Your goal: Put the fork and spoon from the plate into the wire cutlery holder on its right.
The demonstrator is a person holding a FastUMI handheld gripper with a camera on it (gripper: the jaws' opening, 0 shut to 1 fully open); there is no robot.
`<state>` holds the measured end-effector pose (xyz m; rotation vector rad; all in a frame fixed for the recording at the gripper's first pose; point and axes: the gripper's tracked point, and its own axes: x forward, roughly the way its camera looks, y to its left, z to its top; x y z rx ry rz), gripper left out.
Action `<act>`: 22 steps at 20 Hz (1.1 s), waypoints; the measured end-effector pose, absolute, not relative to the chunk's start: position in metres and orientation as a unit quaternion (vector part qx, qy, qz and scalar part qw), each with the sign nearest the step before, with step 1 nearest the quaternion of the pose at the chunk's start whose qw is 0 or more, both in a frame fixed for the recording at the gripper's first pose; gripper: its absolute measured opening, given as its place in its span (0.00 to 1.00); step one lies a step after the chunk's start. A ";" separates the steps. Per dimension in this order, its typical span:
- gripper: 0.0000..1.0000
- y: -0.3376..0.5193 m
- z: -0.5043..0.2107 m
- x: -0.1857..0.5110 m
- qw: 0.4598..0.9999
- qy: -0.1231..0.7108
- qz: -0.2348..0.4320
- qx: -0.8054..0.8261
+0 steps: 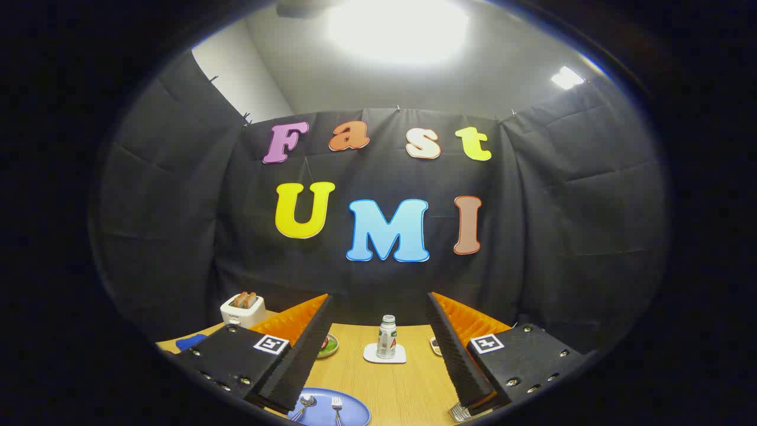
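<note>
Step in hand: I judge this to be the approach before the first pick; nothing has been lifted off the plate yet.
Gripper: my gripper hangs above the near part of the table, its fingers spread wide and released, nothing between them.
Plate: the blue plate lies on the near side of the table, low between the fingers and closer to the left one.
Spoon: the spoon rests on the plate's left part, its bowl toward the far side, just beside the left finger's inner edge.
Fork: the fork lies on the plate right of the spoon, tines pointing away from me.
Wire cutlery holder: I see only a corner of the wire cutlery holder, right of the plate and partly hidden under the right finger.
Next move: I would need to tip the gripper down toward the plate, centre one utensil between the fingers and close on its handle; both lie flat, so I expect a low, careful pinch.
Table: a light wooden table. Farther off a small bottle stands upright on a white coaster.
Other things: a white toaster with bread in it sits far left; a small dish shows past the left finger.
Room: dark cloth walls surround the table, with a bright ceiling light overhead.
</note>
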<state>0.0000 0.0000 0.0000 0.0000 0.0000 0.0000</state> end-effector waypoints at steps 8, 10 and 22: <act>0.96 -0.013 -0.003 -0.001 1.000 0.014 -0.007 -0.017; 0.96 -0.013 -0.002 -0.001 1.000 0.010 -0.009 -0.013; 0.96 0.023 -0.056 0.004 0.995 0.086 0.046 -0.025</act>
